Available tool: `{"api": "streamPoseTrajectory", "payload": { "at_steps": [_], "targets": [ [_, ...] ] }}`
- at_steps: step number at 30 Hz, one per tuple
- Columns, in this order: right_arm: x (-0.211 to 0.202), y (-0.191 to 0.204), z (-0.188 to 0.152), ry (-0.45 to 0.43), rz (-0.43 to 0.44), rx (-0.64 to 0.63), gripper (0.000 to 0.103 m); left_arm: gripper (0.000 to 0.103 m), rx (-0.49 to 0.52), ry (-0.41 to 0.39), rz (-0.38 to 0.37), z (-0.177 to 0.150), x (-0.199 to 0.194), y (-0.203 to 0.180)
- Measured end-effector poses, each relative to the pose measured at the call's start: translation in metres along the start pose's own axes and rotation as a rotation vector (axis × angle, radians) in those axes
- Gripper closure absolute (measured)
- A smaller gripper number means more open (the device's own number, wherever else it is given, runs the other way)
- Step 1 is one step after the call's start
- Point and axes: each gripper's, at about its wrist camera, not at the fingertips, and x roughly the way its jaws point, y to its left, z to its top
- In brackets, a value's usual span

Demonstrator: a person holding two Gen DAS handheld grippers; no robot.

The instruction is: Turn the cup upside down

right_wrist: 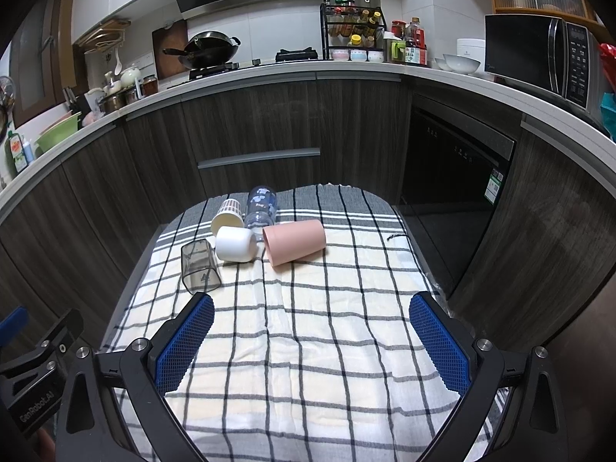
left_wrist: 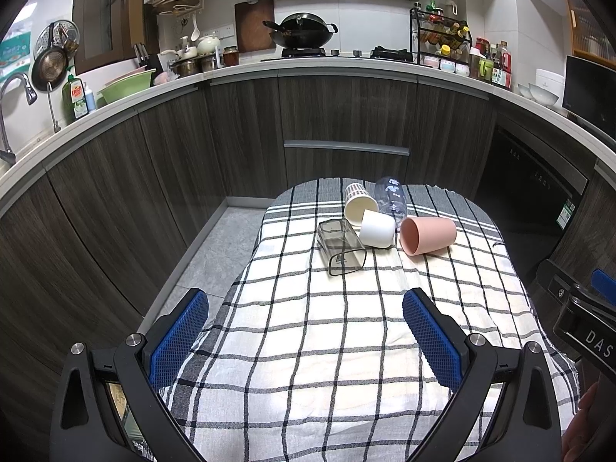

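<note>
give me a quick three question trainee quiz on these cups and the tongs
1. True or false: the pink cup stands upright on the checked cloth.
2. How many cups lie in the cluster, counting the clear printed one?
3. Which cup lies nearest the left tongs: A pink, B smoky grey square cup, C white cup?

Key: 1 false, it lies on its side. 2 five. 3 B. Both the left and right tongs are open and empty.

We see five cups lying on their sides on the cloth [left_wrist: 346,346] at its far end. The square cup [left_wrist: 340,246] lies nearest and leftmost, the plain cup [left_wrist: 378,228] just right of it, the tapered cup [left_wrist: 427,235] rightmost. Behind them lie the ribbed cup [left_wrist: 360,202] and, to its right, the printed cup [left_wrist: 392,196].
</note>
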Motion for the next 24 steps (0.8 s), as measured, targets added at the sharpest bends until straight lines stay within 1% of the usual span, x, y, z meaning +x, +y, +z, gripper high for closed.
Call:
{"api": "streamPoseTrajectory", "payload": {
  "at_steps": [13,18,24],
  "targets": [
    [0.004,0.000,-0.003,0.011,0.003,-0.003,0.001,0.000,-0.004,0.006,-0.004,-0.002,0.002,0.001],
    [0.012,0.010,-0.006,0.029,0.010,-0.028,0.001,0.000,-0.017,0.024,-0.015,-0.007,0.009,0.007],
    [0.036,0.029,0.006,0.074,0.048,-0.079,0.001,0.000,-0.051,0.035,0.006,-0.006,0.027,0.021]
  ]
}}
